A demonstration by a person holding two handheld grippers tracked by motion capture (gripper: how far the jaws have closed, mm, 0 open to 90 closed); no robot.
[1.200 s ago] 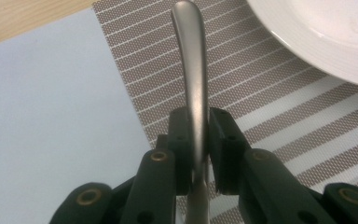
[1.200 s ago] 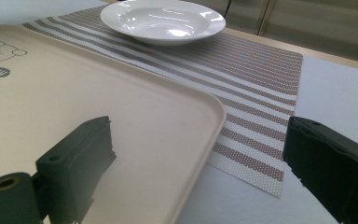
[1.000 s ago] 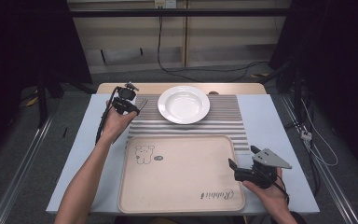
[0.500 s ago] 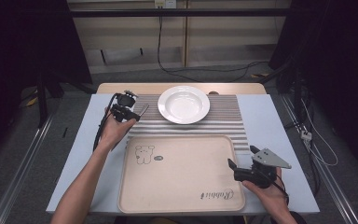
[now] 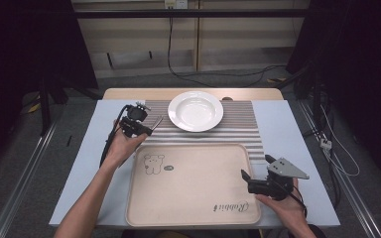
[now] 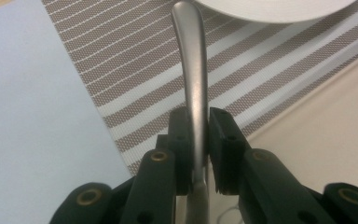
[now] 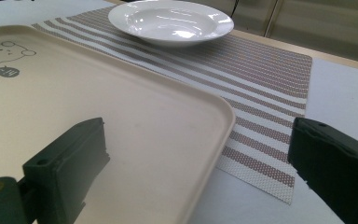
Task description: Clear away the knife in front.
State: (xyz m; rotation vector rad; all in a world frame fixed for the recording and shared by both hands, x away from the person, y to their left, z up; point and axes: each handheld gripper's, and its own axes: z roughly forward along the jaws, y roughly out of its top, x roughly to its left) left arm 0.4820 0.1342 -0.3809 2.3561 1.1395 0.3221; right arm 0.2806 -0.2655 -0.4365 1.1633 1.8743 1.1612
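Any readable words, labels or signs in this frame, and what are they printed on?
"Rabbit": cursive dark lettering on the beige rectangular plastic tray, near its front right corner, upside down in the high view.
Small dark oval mark beside the bear drawing on the tray: too small to read.
Nothing else carries text.

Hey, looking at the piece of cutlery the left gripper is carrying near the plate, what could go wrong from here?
The left gripper pinches the metal cutlery handle edge-on between narrow fingers, so the smooth metal may swivel or slip out. Its free end sits close to the white plate and might knock the rim. The right gripper rests open at the beige tray edge; a nudge there may shift the tray.
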